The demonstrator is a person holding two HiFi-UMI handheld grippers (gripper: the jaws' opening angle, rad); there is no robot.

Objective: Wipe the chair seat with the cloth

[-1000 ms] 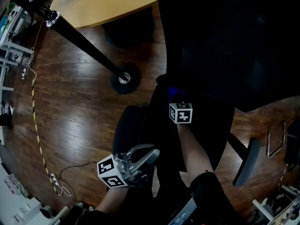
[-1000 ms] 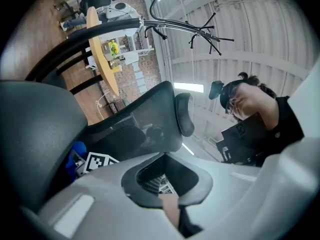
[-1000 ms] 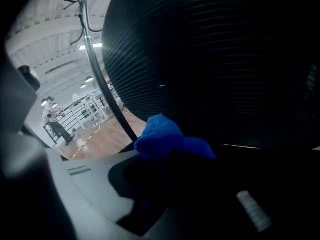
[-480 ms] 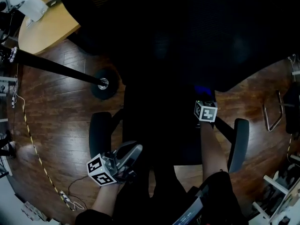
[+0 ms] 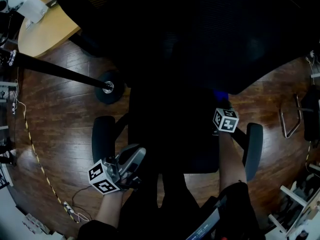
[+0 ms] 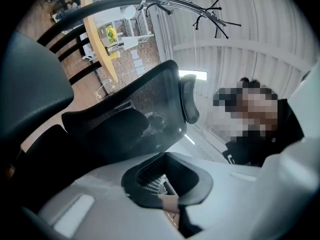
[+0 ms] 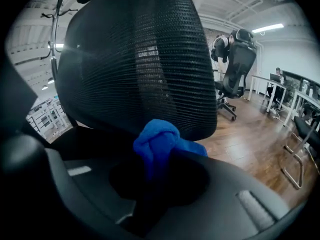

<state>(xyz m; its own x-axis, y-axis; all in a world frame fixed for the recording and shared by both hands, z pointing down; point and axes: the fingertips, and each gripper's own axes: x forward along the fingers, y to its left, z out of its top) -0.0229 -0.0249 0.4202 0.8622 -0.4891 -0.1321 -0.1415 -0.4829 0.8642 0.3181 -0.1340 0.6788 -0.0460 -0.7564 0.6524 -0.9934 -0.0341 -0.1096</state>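
Note:
The black office chair fills the head view; its dark seat (image 5: 170,134) lies under the mesh backrest (image 5: 190,34). My right gripper (image 5: 222,106) is over the seat's right side, close to the right armrest (image 5: 253,144). It is shut on a blue cloth (image 5: 218,93), which bunches between the jaws in the right gripper view (image 7: 157,141) in front of the backrest (image 7: 140,59). My left gripper (image 5: 131,159) hangs off the seat's front left corner, by the left armrest (image 5: 102,139). It holds nothing, and its jaws (image 6: 167,184) look shut.
A wooden table (image 5: 45,29) stands at the upper left. A coat stand's dark pole (image 5: 60,69) runs to its round base (image 5: 107,88) on the wood floor. A cable (image 5: 35,154) trails along the left. A metal chair frame (image 5: 290,119) is at the right.
My right gripper has carried the cloth from the seat's middle to its right side. The head view has swung, so the chair now fills more of it. The left gripper stays low at the left.

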